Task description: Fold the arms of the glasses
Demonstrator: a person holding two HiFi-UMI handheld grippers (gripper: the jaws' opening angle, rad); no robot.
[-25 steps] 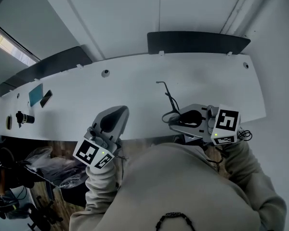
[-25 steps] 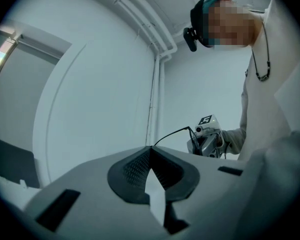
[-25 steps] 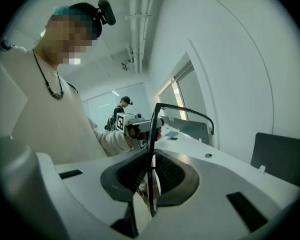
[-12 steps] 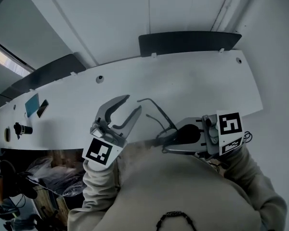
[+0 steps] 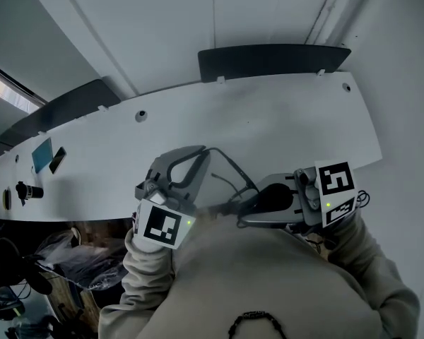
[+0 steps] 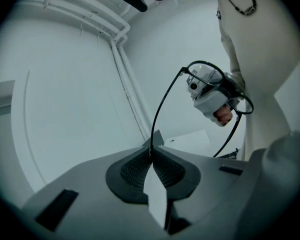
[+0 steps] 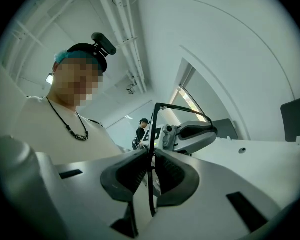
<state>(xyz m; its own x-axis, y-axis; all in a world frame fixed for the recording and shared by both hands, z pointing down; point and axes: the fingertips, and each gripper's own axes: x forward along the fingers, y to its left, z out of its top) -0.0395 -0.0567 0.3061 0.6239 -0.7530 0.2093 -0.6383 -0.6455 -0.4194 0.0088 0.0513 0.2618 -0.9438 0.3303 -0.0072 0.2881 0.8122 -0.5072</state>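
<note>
The glasses (image 5: 230, 167) are a thin black wire frame held in the air above the white table's (image 5: 290, 119) near edge. My right gripper (image 5: 232, 207) points left and is shut on the frame (image 7: 151, 181). One arm (image 6: 162, 99) sticks out towards the left. My left gripper (image 5: 202, 154) has just been closing, and its pads (image 6: 140, 166) now pinch the tip of that arm. In the right gripper view the left gripper (image 7: 190, 134) sits at the arm's far end. In the left gripper view the right gripper (image 6: 210, 96) shows behind the rim.
On the table's far left lie a teal card (image 5: 42, 154), a dark phone (image 5: 56, 159) and a small black object (image 5: 25, 191). Dark panels (image 5: 272, 61) stand along the back edge. A person (image 7: 140, 129) stands far off in the right gripper view.
The left gripper moved right from the table's near edge, opened, and then closed on the tip of the glasses arm. The right gripper shifted slightly with the glasses, then stayed still.
</note>
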